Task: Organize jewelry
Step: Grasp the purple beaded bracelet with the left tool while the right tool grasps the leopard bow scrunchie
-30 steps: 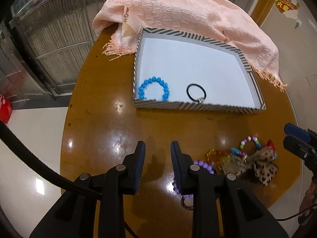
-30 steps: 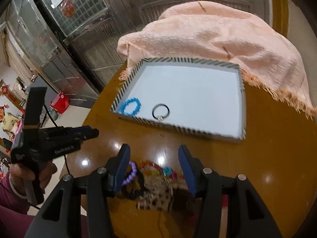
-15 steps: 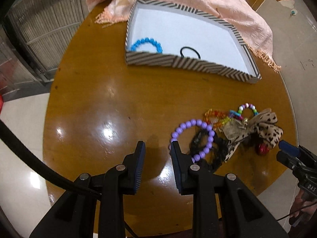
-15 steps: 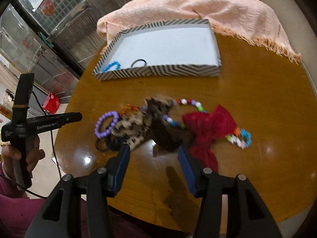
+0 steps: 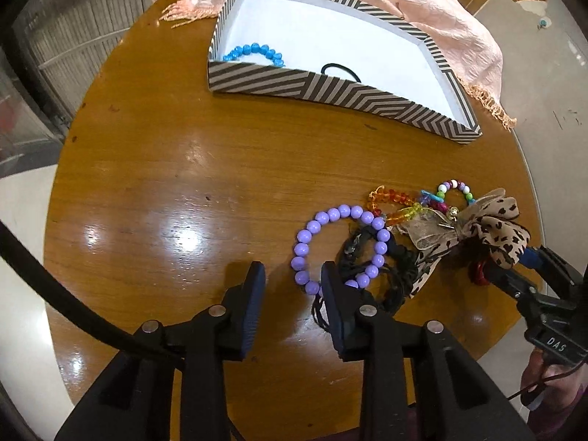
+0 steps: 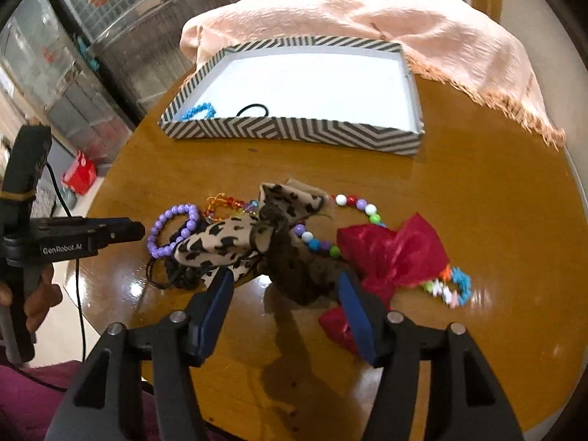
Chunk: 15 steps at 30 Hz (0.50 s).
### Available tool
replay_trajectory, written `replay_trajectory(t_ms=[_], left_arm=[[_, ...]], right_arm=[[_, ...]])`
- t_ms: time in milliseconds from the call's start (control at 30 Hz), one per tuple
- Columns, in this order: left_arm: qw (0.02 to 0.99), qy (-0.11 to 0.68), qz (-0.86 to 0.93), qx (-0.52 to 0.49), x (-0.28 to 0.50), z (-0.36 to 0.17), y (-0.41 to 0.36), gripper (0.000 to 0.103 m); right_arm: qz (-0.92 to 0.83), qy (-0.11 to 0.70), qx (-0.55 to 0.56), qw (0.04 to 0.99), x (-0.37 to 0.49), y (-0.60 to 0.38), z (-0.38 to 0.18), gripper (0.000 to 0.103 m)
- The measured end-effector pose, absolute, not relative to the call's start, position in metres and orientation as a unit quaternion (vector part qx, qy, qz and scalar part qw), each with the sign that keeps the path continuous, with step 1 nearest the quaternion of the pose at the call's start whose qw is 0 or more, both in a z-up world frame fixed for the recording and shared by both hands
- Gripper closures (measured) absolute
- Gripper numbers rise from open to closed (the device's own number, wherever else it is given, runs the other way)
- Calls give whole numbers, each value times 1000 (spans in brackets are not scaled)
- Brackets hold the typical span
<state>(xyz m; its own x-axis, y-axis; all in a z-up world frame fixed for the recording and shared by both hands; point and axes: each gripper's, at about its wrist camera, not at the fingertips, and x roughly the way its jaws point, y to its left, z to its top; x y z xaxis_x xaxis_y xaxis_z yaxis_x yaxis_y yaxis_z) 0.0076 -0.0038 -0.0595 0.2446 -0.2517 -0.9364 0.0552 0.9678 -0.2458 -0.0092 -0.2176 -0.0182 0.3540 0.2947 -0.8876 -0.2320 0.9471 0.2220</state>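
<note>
A pile of jewelry lies on the round wooden table [image 5: 165,169]. My left gripper [image 5: 292,286] hangs low over the near-left edge of a purple bead bracelet [image 5: 301,248]. Its jaws are opening, a few purple beads lie between them, and the pads press on nothing. My right gripper [image 6: 286,294] is over a dark brown fabric piece [image 6: 301,272], between a leopard-print bow [image 6: 220,239] and a red bow [image 6: 393,250]. Its jaws are opening around the brown piece without gripping it. The striped tray [image 5: 330,92] holds a blue bracelet [image 5: 253,51] and a black hair tie [image 5: 338,70].
A pink fringed cloth [image 6: 367,11] is draped over the table's far side behind the striped tray [image 6: 294,132]. Orange and multicoloured bead strings [image 5: 393,198] and a black cord bracelet [image 5: 397,268] lie tangled in the pile. A hand [image 6: 40,294] holds the left tool.
Both grippers have sunk toward the table and tipped down onto the pile, which now fills the near view. Both pairs of jaws stand wider than before.
</note>
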Motion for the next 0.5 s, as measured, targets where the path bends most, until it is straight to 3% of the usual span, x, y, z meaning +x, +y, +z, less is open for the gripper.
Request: replay_trajectory(t_ms=[500], left_arm=[[789,609,-70,-36,26,-70,-30,72]], right_arm=[[179,551,22,815,21,-212,-35,40]])
